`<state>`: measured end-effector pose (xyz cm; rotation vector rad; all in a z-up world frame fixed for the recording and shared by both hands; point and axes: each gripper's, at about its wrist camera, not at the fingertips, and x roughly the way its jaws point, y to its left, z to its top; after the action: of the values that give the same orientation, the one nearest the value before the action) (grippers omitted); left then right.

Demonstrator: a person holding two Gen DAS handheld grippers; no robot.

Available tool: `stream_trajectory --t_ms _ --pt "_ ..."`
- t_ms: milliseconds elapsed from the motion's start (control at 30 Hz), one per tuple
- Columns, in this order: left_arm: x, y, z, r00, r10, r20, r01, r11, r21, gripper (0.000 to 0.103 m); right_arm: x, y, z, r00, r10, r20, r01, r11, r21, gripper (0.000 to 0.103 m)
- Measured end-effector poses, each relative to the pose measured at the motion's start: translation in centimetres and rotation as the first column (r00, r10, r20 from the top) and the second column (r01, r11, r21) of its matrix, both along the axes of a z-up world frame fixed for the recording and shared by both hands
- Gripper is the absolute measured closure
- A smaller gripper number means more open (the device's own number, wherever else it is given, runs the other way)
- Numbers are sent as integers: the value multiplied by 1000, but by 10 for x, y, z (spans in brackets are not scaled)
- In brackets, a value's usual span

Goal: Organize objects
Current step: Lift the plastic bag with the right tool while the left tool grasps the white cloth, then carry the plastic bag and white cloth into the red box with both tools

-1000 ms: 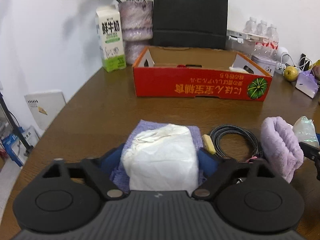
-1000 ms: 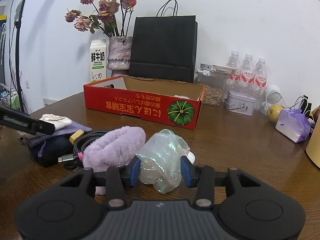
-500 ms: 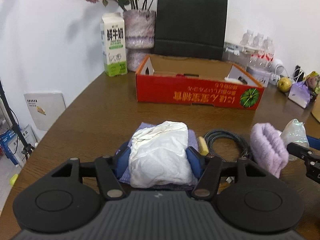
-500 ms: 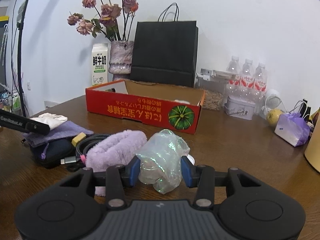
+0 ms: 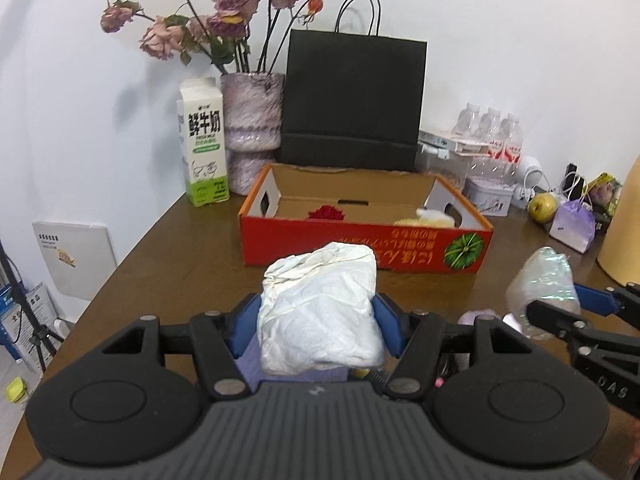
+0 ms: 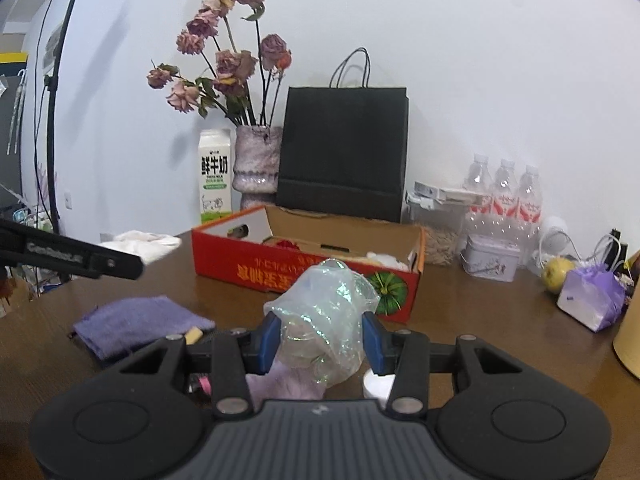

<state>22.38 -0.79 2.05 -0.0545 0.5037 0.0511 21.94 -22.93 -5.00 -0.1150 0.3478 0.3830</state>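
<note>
Objects being organized: a white crumpled bundle (image 5: 320, 304) and a clear iridescent plastic bag (image 6: 324, 320), each held in a gripper above the table.
Table (image 5: 168, 264): brown wood, round-edged, carrying everything below.
Black paper bag (image 5: 352, 96): stands upright against the wall, behind the box.
Red cardboard box (image 5: 360, 244): open-topped, printed with a green pumpkin; a red item and some pale items lie inside, too small to identify.
Vase of dried roses (image 5: 252, 120): at the box's far left corner, beside a milk carton (image 5: 202, 148).
Water bottles (image 6: 504, 192): three, upright, far right of the box.
Purple cloth (image 6: 136, 320): flat on the table, left of the right gripper, clear of the bundle.
White crumpled bundle: between the blue pads of the left gripper (image 5: 316, 324), lifted off the table, in front of the box.
Left gripper: jaws roughly half open, both pads pressed against the bundle's sides.
Clear iridescent plastic bag: between the pads of the right gripper (image 6: 322, 338), off the table.
Right gripper: jaws fairly narrow, squeezing the bag.
Yellow fruit (image 6: 558, 274): far right, touching a small purple bag (image 6: 596, 300).
</note>
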Motion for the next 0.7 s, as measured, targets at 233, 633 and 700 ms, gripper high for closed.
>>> stream_trajectory --t_ms 233,633,700 --pt "23 -8 10 999 -14 29 15 1000 -3 41 22 14 15 1000 18 4 -18 1000 10 61" --pt "74 -11 17 999 -16 40 17 1000 -24 40 71 35 26 1000 29 -5 -29 1000 12 61" --pt "81 -10 19 999 -7 52 8 1000 -23 40 79 38 28 1000 31 -2 -31 999 15 61"
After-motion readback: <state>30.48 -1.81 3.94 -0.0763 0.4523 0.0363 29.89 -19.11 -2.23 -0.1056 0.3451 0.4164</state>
